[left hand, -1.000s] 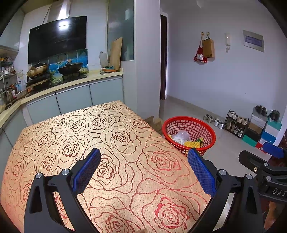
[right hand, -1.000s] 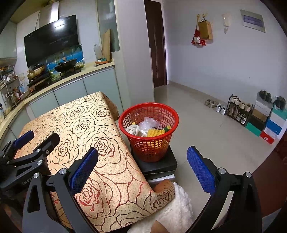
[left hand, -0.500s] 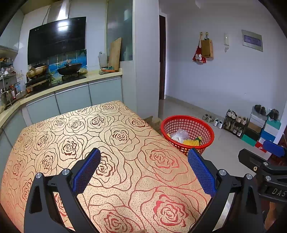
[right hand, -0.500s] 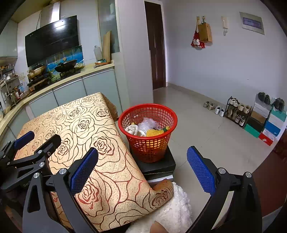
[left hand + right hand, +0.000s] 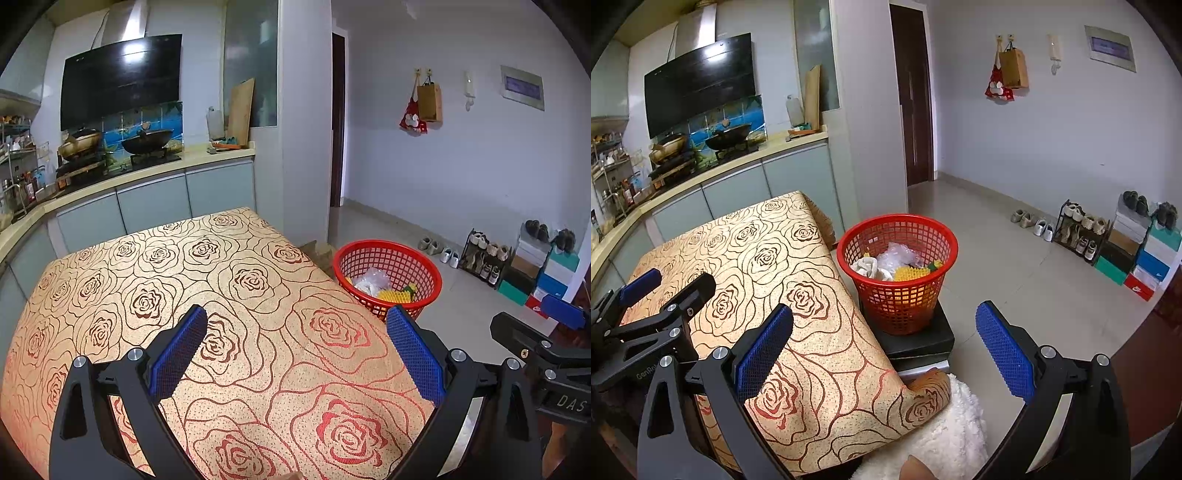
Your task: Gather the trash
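**Both claws empty over the table**

Rose-patterned tablecloth spreads bare under me. Red basket stands on a black box just beside the table's edge, trash inside. My left gripper and right gripper: jaws spread wide, holding nothing.

Left of the claw, the table hides the basket's near wall. Beneath the claw, a fluffy white thing runs off the bottom edge. The shoes far right are too small to tell apart.
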